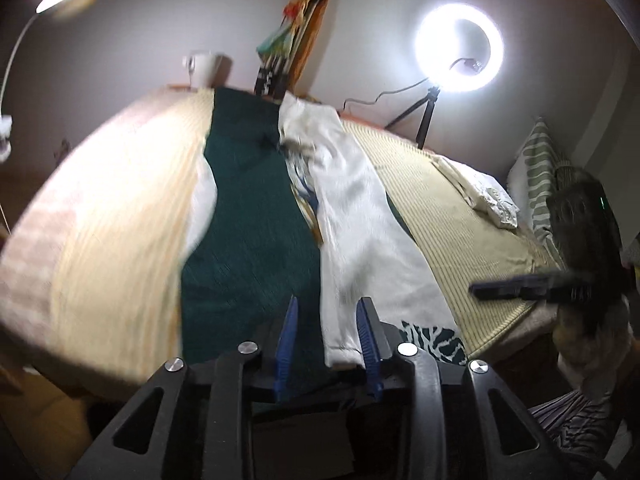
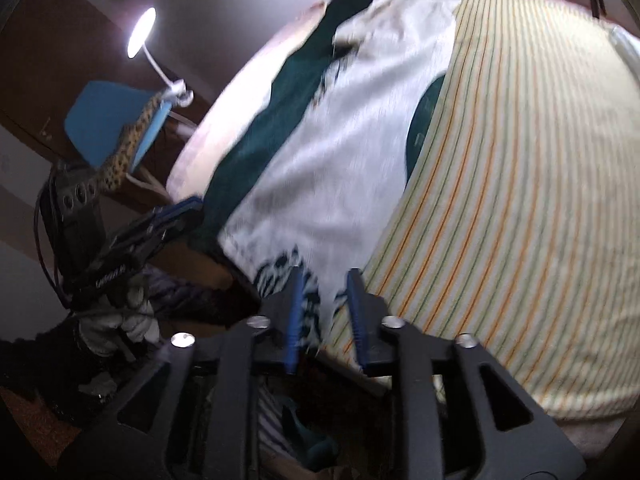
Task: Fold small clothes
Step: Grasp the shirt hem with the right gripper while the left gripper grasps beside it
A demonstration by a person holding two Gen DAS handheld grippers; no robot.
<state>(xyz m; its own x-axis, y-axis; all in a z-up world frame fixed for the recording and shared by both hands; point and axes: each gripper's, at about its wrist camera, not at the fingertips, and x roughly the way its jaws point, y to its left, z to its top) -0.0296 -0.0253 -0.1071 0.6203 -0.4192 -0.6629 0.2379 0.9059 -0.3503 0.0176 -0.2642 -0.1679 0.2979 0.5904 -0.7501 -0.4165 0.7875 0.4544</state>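
Observation:
A white garment [image 1: 352, 216] with a dark green patterned side lies stretched along a dark green cloth [image 1: 248, 208] on the striped bed. My left gripper [image 1: 329, 320] is open, its blue fingers [image 1: 287, 328] on either side of the garment's near hem. In the right wrist view the same white garment [image 2: 340, 152] runs away from me. My right gripper [image 2: 322, 292] is open around its near patterned corner [image 2: 280, 272]. The left gripper shows in that view at the left [image 2: 168, 216], and the right gripper shows in the left wrist view at the right [image 1: 528, 286].
The striped bed cover [image 2: 520, 160] spreads to the right. A folded white cloth [image 1: 480, 192] and a striped pillow [image 1: 536, 168] lie at the bed's far right. A ring light [image 1: 458, 46] on a tripod, a mug [image 1: 204, 66] and a desk lamp [image 2: 140, 32] stand around the bed.

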